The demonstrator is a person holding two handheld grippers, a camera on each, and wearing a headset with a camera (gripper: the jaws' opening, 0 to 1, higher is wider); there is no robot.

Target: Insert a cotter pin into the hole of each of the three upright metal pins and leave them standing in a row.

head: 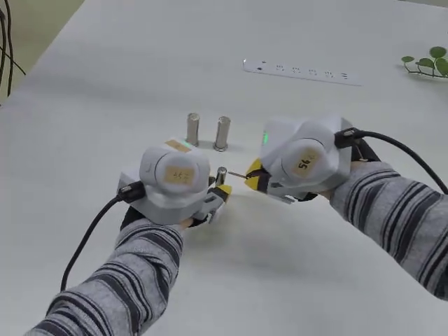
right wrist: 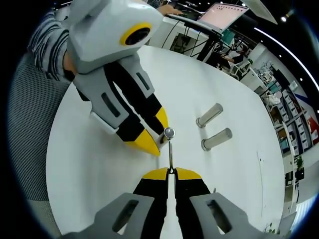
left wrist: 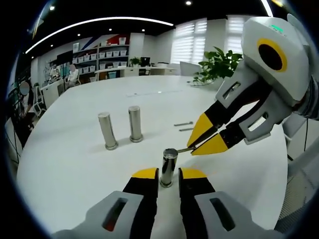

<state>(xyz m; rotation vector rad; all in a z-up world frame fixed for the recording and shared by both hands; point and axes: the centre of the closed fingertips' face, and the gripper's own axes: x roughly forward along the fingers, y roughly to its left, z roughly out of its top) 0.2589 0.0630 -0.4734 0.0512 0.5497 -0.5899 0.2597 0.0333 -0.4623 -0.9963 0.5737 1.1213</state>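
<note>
- The left tool (left wrist: 168, 174) is clenched around the base of the near metal pin (left wrist: 169, 167), one yellow-tipped jaw on each side of it. The pin stands upright on the tabletop (head: 294, 273).
- The right tool (right wrist: 171, 173) is clamped on a cotter pin (right wrist: 170, 157), a thin wire that runs straight out from between its closed jaws.
- The cotter pin's free end meets the near metal pin just below its top. Whether it has entered the hole cannot be told.
- In the head view the two tools face each other, the left one coming in from the left and the right one from the right, with the held pin between them.
- Just beyond stand the far-left metal pin (head: 192, 129) and the far-right metal pin (head: 222, 133), upright, side by side and apart from each other. The near metal pin stands directly in front of the far-right one.
- In the left gripper view two spare cotter pins (left wrist: 184, 126) lie flat on the tabletop, to the right of the far pins.
- A white power strip (head: 301, 72) lies far on the right.
- Green leaves of a plant (head: 427, 63) show at the far-right edge.
</note>
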